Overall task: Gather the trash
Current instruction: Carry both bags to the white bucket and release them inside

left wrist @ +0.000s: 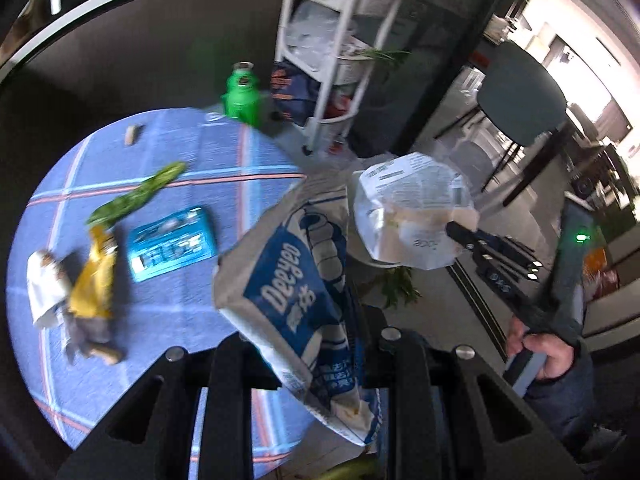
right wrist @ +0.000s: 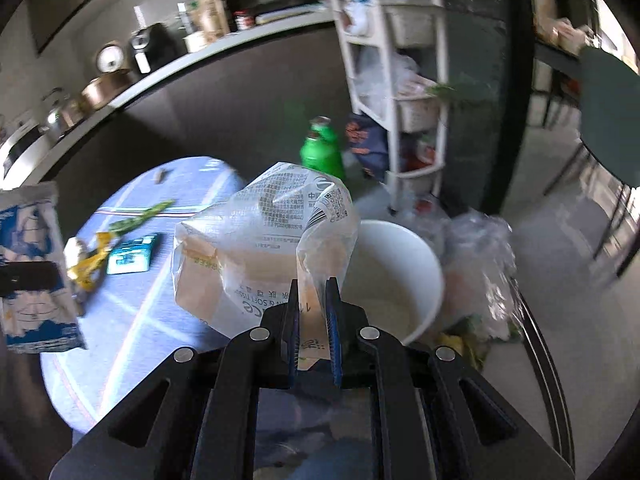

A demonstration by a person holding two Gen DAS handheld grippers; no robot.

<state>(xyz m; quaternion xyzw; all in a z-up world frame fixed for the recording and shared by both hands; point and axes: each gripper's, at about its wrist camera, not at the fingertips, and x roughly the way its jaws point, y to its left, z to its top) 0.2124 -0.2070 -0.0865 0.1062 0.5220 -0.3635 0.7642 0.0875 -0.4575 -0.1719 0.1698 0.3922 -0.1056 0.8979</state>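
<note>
My left gripper (left wrist: 320, 364) is shut on a blue and white Deeyeo tissue wrapper (left wrist: 292, 284), held above the table edge; it also shows in the right wrist view (right wrist: 34, 268). My right gripper (right wrist: 314, 292) is shut on a clear printed tissue wrapper (right wrist: 264, 240), held over a white bin (right wrist: 404, 276); this wrapper also shows in the left wrist view (left wrist: 412, 220). On the round blue checked table (left wrist: 180, 320) lie a teal packet (left wrist: 172, 244), a green wrapper (left wrist: 136, 196), a yellow wrapper (left wrist: 94, 284) and white paper (left wrist: 42, 292).
A green bottle (left wrist: 240, 94) stands at the table's far edge. A white shelf cart (left wrist: 340, 48) stands behind. A crumpled clear plastic bag (right wrist: 480, 272) lies beside the bin. A dark chair (left wrist: 524, 92) is at the right. A kitchen counter (right wrist: 120, 80) runs behind.
</note>
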